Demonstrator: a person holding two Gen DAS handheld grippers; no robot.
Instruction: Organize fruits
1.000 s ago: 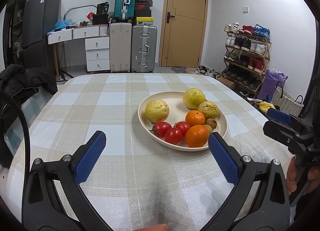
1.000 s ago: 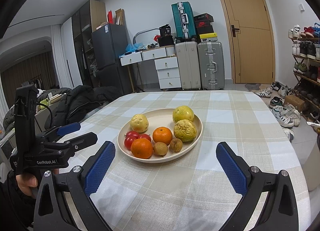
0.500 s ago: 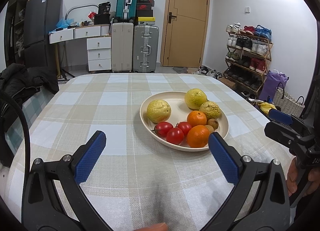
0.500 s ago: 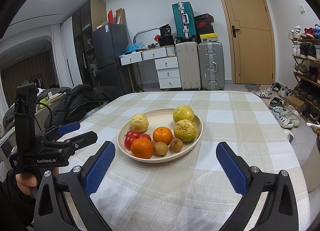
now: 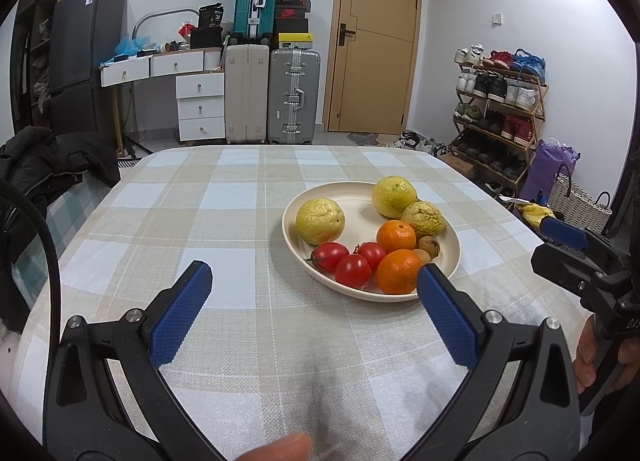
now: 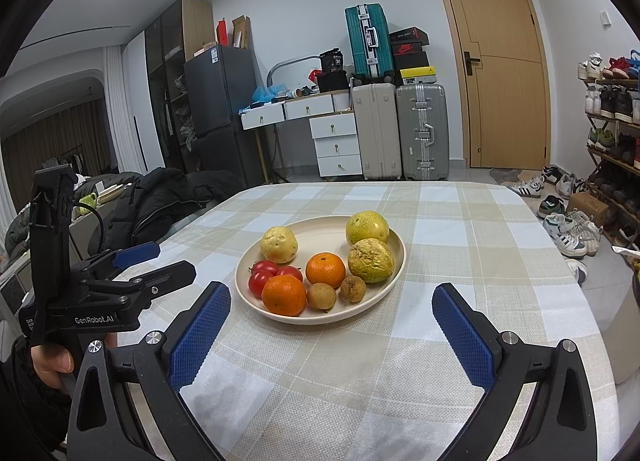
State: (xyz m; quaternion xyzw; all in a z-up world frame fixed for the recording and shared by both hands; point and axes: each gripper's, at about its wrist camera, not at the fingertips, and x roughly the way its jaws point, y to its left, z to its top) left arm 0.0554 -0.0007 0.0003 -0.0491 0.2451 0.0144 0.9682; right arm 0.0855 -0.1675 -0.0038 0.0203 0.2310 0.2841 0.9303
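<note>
A cream plate (image 5: 294,235) (image 6: 396,267) stands on the checked tablecloth. It holds three yellow-green fruits (image 5: 320,220), two oranges (image 5: 398,271) (image 6: 284,295), three tomatoes (image 5: 352,270) (image 6: 260,281) and two small brown fruits (image 6: 322,296). My left gripper (image 5: 314,283) is open and empty, low over the cloth just short of the plate. My right gripper (image 6: 330,307) is open and empty, also on the near side of the plate. Each gripper shows in the other's view: the right one (image 5: 576,257), the left one (image 6: 136,269).
The table (image 5: 200,221) fills the foreground. A black jacket (image 5: 52,161) lies on a seat off the table's left. Suitcases (image 5: 272,97), white drawers (image 5: 200,107) and a door stand behind. A shoe rack (image 5: 500,109) and baskets stand right.
Both views have shifted only slightly; the plate sits a touch further right in the left wrist view. Both grippers have stayed open and empty.
</note>
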